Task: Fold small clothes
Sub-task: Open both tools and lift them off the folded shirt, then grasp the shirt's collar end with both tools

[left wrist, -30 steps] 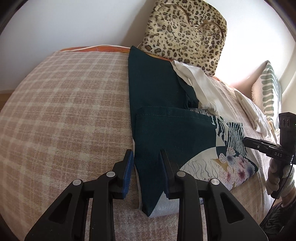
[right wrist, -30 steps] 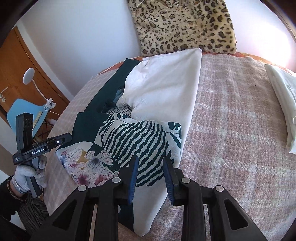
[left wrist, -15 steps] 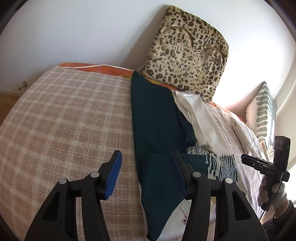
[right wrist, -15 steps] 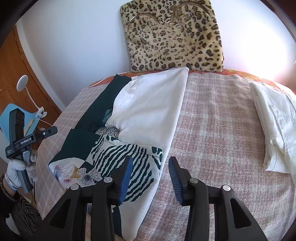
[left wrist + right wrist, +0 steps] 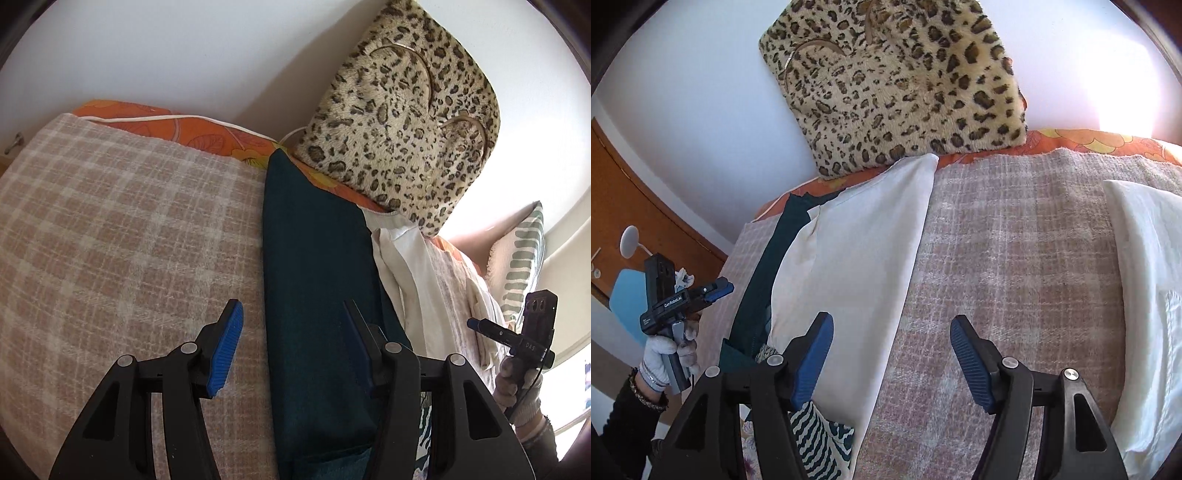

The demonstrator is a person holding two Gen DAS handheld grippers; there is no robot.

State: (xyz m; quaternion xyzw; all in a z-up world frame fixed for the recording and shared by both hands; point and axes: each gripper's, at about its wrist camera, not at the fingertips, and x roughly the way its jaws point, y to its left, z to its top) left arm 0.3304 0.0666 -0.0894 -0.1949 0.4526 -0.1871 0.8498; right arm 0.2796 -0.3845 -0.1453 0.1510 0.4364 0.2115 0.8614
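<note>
We hold the left gripper [image 5: 291, 332] with its jaws spread wide, empty, above the dark teal garment [image 5: 317, 266] lying at 12 o'clock on the plaid blanket [image 5: 110, 236]. Only the right view shows the right gripper [image 5: 892, 354], likewise agape, and a white folded cloth [image 5: 1145, 280] at 3 o'clock.

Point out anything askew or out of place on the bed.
Nothing looks damaged or spilled. The garment lies half folded, its printed end doubled over near the grippers; a second white piece sits apart at the right. Both grippers, left and right, are open and empty.
</note>
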